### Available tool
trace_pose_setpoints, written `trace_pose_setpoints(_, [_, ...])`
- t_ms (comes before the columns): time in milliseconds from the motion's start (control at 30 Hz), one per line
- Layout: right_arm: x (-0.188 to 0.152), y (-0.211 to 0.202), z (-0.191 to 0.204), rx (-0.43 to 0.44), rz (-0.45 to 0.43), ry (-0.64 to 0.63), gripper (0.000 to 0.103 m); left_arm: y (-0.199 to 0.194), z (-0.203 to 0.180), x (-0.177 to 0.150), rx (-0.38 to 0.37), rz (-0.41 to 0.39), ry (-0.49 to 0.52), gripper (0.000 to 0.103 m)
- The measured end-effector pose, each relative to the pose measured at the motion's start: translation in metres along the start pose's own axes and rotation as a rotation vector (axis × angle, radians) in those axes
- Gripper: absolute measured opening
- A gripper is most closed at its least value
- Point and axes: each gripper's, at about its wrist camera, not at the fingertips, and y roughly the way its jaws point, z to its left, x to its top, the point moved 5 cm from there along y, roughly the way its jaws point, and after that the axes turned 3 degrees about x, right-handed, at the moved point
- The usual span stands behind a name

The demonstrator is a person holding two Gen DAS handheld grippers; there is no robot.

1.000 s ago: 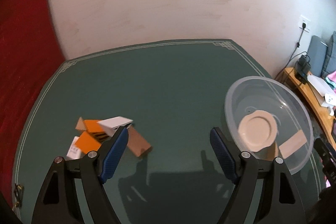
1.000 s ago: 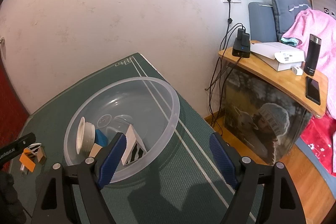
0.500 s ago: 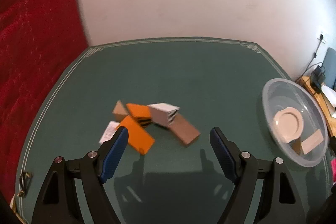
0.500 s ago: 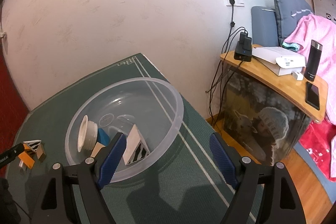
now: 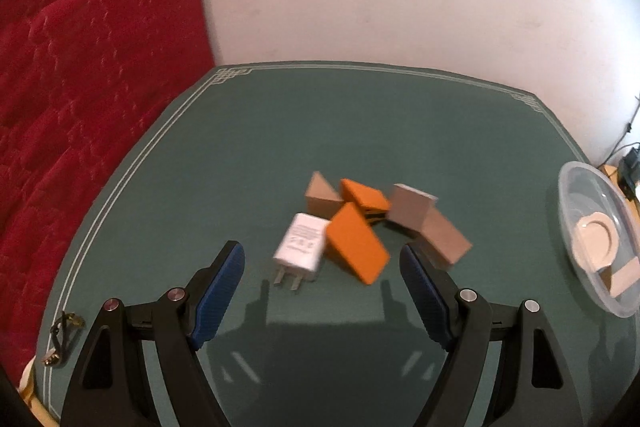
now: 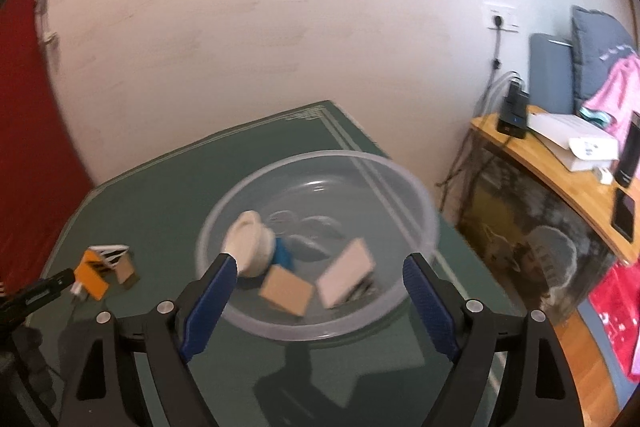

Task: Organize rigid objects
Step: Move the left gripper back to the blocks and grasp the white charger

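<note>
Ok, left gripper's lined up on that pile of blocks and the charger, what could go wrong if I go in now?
1. The orange blocks, brown blocks and white charger lie touching and overlapping; the open left gripper may catch two at once or scatter them.
2. The charger's prongs point at the gripper and could snag a pad.
3. The clear bowl sits near the table edge; a hard drop from the opening, empty right gripper might shift it.
</note>
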Motion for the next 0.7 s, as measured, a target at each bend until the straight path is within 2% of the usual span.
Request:
trace_pose_setpoints(333, [-0.013,0.009,0.052,0.116,0.059,-0.091,0.088,0.023,0.029,-0.009,0.044,0.048,-0.008,0.081])
trace_pose_setpoints(700, [-0.031,0.017,0.098,0.215,0.149,-0.186,0.088,0.047,0.024,-0.007,0.053,0.06,0.05,0.079])
